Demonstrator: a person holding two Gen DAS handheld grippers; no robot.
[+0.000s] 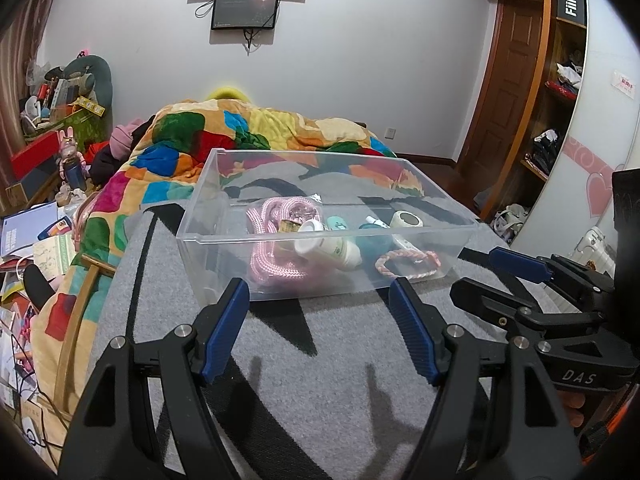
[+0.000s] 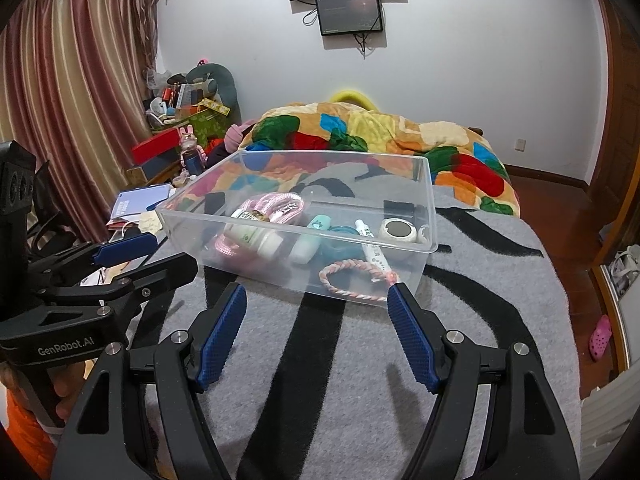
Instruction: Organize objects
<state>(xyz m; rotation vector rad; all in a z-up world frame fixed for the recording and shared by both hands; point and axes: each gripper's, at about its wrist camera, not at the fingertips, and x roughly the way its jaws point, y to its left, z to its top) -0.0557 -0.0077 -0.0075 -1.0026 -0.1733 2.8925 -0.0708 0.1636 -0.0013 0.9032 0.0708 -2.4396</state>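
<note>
A clear plastic bin (image 1: 224,184) (image 2: 430,200) stands on the grey and black striped bed cover. It holds a pink rope (image 1: 276,264) (image 2: 280,202), a white bottle (image 1: 326,248) (image 2: 254,236), a small mint bottle (image 2: 310,240), a white tube (image 2: 372,250), a round tape roll (image 1: 406,219) (image 2: 398,229) and a pink braided bracelet (image 1: 408,264) (image 2: 356,278). My left gripper (image 1: 318,292) is open and empty just in front of the bin. My right gripper (image 2: 318,296) is open and empty, also just in front of the bin.
A colourful patchwork blanket (image 1: 256,128) (image 2: 380,132) is bunched behind the bin. Clutter and papers (image 1: 36,240) lie beside the bed on the left. A wardrobe with shelves (image 1: 560,80) stands on the right. Each gripper shows in the other's view (image 1: 532,280) (image 2: 120,268).
</note>
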